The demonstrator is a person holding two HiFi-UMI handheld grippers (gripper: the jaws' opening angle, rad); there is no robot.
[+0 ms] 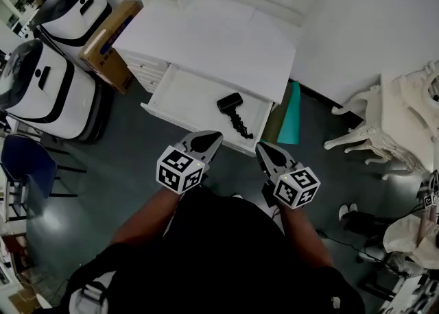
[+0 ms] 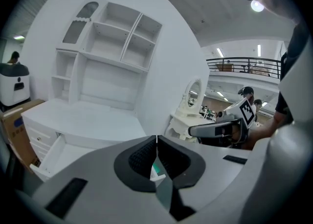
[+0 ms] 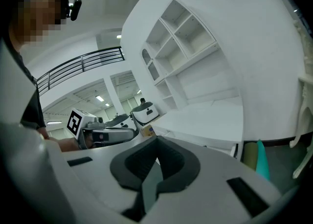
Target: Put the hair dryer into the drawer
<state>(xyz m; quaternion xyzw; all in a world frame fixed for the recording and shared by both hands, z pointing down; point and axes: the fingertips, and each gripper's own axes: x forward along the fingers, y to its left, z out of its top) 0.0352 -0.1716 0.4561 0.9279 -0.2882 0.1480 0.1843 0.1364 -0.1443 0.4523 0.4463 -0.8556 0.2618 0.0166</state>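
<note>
A black hair dryer lies inside the open white drawer of the desk, its coiled cord trailing toward the drawer's front. My left gripper is shut and empty, held in front of the drawer's front edge. My right gripper is shut too, empty, just right of the left one. In the left gripper view the jaws meet tip to tip, and the right gripper shows beyond them. In the right gripper view the jaws are closed, with the left gripper at the left.
The white desk top and its shelf unit stand behind the drawer. Two white machines and a cardboard box are at the left. A teal board leans by the desk's right end. A white ornate table stands at the right.
</note>
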